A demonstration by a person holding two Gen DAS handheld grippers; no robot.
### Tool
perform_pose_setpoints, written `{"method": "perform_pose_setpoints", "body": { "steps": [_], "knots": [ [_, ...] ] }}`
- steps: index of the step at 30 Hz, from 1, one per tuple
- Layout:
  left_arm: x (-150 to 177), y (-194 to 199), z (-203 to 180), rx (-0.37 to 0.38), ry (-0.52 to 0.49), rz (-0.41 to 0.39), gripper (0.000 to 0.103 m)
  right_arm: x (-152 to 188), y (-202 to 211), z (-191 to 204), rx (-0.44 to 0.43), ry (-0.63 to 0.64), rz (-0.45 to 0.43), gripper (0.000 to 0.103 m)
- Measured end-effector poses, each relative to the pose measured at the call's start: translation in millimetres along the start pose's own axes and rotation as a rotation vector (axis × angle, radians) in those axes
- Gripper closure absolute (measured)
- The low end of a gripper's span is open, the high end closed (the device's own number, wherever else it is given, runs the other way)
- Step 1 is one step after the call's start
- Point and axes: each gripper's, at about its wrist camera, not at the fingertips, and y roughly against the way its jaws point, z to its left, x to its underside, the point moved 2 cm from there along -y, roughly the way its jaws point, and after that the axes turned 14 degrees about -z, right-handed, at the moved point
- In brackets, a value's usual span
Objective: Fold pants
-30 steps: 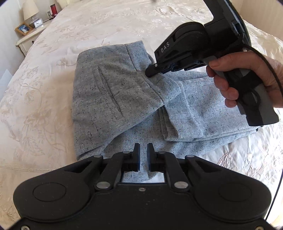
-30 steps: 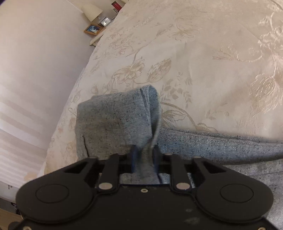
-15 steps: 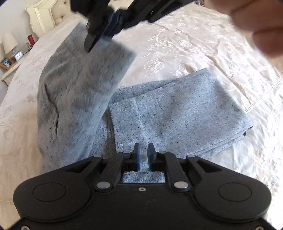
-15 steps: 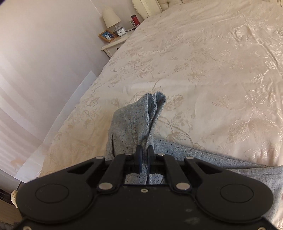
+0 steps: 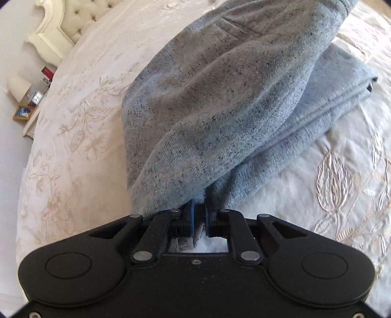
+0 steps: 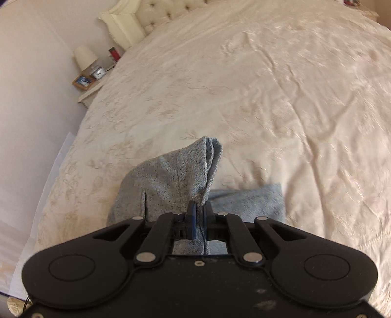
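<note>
Grey speckled pants point(image 5: 220, 102) lie partly folded on a cream embroidered bedspread point(image 5: 80, 137). The waist part with a welt pocket rises toward the upper right in the left wrist view, over the folded legs point(image 5: 325, 107) beneath. My left gripper point(image 5: 198, 215) is shut on the near edge of the cloth. In the right wrist view my right gripper point(image 6: 199, 220) is shut on a bunched corner of the pants point(image 6: 171, 183), held up above the bed, with a flat part of the pants point(image 6: 254, 200) lying below to the right.
A nightstand point(image 6: 90, 90) with a lamp, a clock and a framed picture stands left of the bed, by a pale wall. A tufted cream headboard point(image 6: 136, 22) is at the far end. The bedspread point(image 6: 268, 97) stretches wide beyond the pants.
My right gripper has lifted its pinched corner up and across, so the waist part now rises over the folded legs. My left gripper has sunk closer to the cloth and rolled.
</note>
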Motion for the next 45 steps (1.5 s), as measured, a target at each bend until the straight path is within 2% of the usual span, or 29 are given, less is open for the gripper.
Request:
{"method": "perform_pose_setpoints", "body": {
  "steps": [3, 6, 11, 15, 17, 20, 22, 25, 27, 29, 30, 32, 35, 39, 42, 45],
  "knots": [
    [5, 4, -8, 0.011, -0.050, 0.004, 0.086, 21, -9, -27, 0.067, -0.054, 0.041, 0.097],
    [5, 13, -6, 0.058, -0.065, 0.006, 0.085, 43, -21, -47, 0.111, -0.098, 0.072, 0.097],
    [6, 42, 9, 0.134, -0.035, -0.005, 0.084, 49, -25, -50, 0.110, -0.085, 0.043, 0.097],
    [-12, 87, 21, 0.234, 0.017, -0.119, 0.084, 46, -36, -46, 0.093, -0.013, 0.041, 0.097],
    [-30, 101, 29, 0.255, 0.060, -0.193, 0.084, 47, -43, -50, 0.095, -0.017, 0.056, 0.097],
    [-55, 95, 39, 0.219, 0.145, -0.249, 0.083, 51, -47, -52, 0.093, -0.021, 0.066, 0.097],
    [-64, 68, 45, 0.178, 0.211, -0.223, 0.083, 53, -47, -51, 0.088, -0.022, 0.068, 0.096],
    [-61, 26, 46, 0.079, 0.270, -0.117, 0.083, 52, -49, -49, 0.082, -0.027, 0.062, 0.096],
    [-45, 1, 46, 0.039, 0.298, -0.012, 0.083, 50, -51, -46, 0.071, -0.019, 0.058, 0.096],
    [-25, -21, 46, 0.020, 0.285, 0.105, 0.083, 49, -54, -41, 0.059, -0.004, 0.060, 0.096],
    [-17, -25, 46, 0.007, 0.267, 0.131, 0.083, 49, -56, -39, 0.057, 0.016, 0.061, 0.096],
    [-13, -14, 50, 0.014, 0.242, 0.108, 0.083, 50, -59, -38, 0.047, 0.036, 0.065, 0.096],
    [-24, 6, 63, 0.036, 0.249, 0.081, 0.083, 53, -56, -49, 0.092, 0.009, 0.072, 0.093],
    [-58, 28, 90, 0.036, 0.332, -0.034, 0.083, 47, -40, -61, 0.167, -0.033, 0.031, 0.088],
    [-88, 11, 106, 0.037, 0.380, -0.074, 0.083, 32, -27, -53, 0.150, -0.005, -0.068, 0.088],
    [-110, -25, 114, 0.024, 0.392, -0.088, 0.083, 20, -37, -37, 0.124, 0.050, -0.090, 0.088]
  ]
}}
